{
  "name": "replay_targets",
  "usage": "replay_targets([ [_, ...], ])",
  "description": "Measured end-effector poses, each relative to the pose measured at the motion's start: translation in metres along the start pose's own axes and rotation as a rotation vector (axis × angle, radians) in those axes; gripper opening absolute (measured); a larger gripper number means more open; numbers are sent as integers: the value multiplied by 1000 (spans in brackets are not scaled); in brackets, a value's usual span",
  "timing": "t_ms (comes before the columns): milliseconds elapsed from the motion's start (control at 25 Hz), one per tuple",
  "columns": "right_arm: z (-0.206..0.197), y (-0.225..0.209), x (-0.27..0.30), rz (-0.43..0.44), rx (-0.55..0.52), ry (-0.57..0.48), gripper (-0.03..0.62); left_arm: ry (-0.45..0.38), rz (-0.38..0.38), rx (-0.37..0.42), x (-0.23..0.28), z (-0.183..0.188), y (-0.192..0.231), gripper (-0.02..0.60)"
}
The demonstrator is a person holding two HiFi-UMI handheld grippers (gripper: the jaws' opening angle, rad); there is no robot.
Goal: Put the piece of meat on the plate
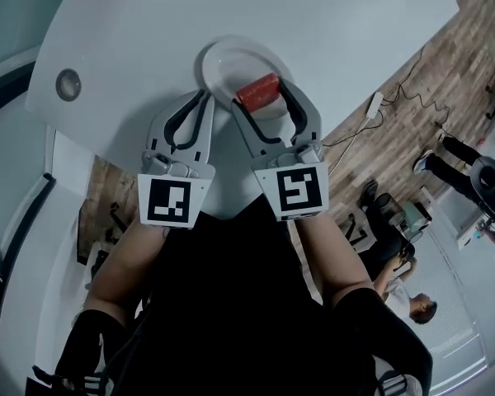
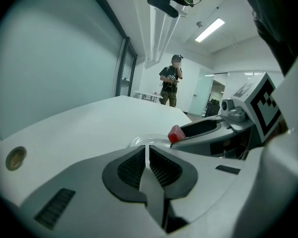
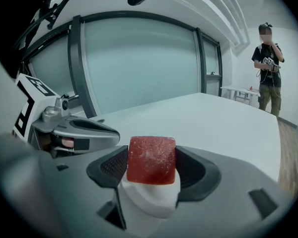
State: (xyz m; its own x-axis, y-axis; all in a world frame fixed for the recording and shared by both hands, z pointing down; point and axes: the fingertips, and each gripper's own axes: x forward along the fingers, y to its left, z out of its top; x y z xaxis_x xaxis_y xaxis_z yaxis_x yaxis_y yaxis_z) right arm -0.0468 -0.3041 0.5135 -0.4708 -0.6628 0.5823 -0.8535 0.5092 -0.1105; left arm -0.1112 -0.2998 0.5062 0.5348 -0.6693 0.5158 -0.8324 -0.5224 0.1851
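A red block of meat [image 1: 257, 90] is clamped in my right gripper [image 1: 261, 96], which hangs over the white plate [image 1: 224, 56] on the white table. In the right gripper view the piece of meat [image 3: 151, 159] fills the gap between the dark pads, with the plate [image 3: 149, 200] just below it. My left gripper [image 1: 206, 97] is shut and empty, its tip at the plate's left rim. From the left gripper view [image 2: 148, 152] the meat [image 2: 175, 133] shows to the right, past the closed jaws.
A round metal grommet [image 1: 68, 84] is set into the table at the left. The table edge runs along the right, with wood floor, cables and chairs beyond. A person [image 3: 266, 68] stands across the room near another table.
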Motion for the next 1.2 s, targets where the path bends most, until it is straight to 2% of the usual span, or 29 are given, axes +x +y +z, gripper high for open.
replay_targets([
  [320, -8, 0, 3, -6, -54, 87, 299, 25, -3, -17, -4, -3, -7, 6],
  [640, -17, 6, 32, -31, -137, 194, 299, 43, -1, -50, 6, -10, 21, 6],
  [960, 3, 3, 27, -35, -101, 150, 298, 38, -23, -20, 4, 6, 12, 6],
  [1200, 24, 0, -2, -35, -109, 62, 298, -45, -39, -21, -3, 31, -3, 6],
])
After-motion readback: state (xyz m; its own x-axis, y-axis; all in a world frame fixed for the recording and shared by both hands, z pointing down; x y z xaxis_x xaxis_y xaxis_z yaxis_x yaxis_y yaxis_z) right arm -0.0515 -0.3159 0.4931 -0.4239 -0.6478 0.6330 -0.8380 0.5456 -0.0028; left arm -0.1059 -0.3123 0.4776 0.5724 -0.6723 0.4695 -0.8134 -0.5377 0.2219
